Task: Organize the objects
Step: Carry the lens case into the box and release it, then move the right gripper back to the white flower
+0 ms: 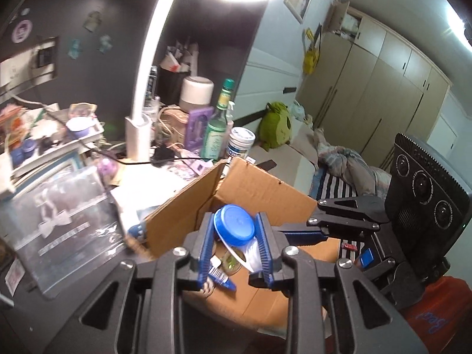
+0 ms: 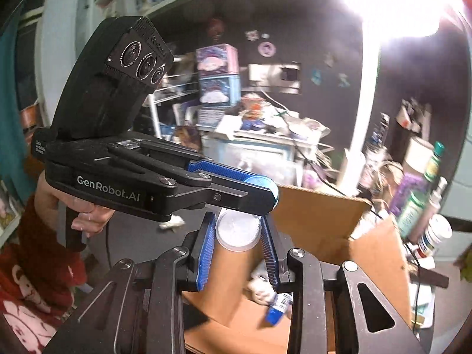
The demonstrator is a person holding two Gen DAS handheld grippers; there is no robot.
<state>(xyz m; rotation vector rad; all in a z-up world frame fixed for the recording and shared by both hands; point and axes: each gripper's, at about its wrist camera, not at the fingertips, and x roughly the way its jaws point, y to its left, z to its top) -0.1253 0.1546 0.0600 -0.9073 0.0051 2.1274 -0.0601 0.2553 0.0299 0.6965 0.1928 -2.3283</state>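
Cluttered desk behind an open cardboard box (image 1: 265, 194); my left gripper (image 1: 234, 230) clamps a blue lid (image 1: 234, 225), my right gripper (image 2: 237, 231) a white jar (image 2: 238, 230).

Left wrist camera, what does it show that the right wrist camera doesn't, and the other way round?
Only the left wrist view: a green plush toy, the wardrobe and striped bedding. Only the right wrist view: a hand on the left gripper's handle, a red sleeve, and the right gripper closed on a white jar. Both: the cardboard box, the green bottle, and the blue lid clamped in the left gripper.
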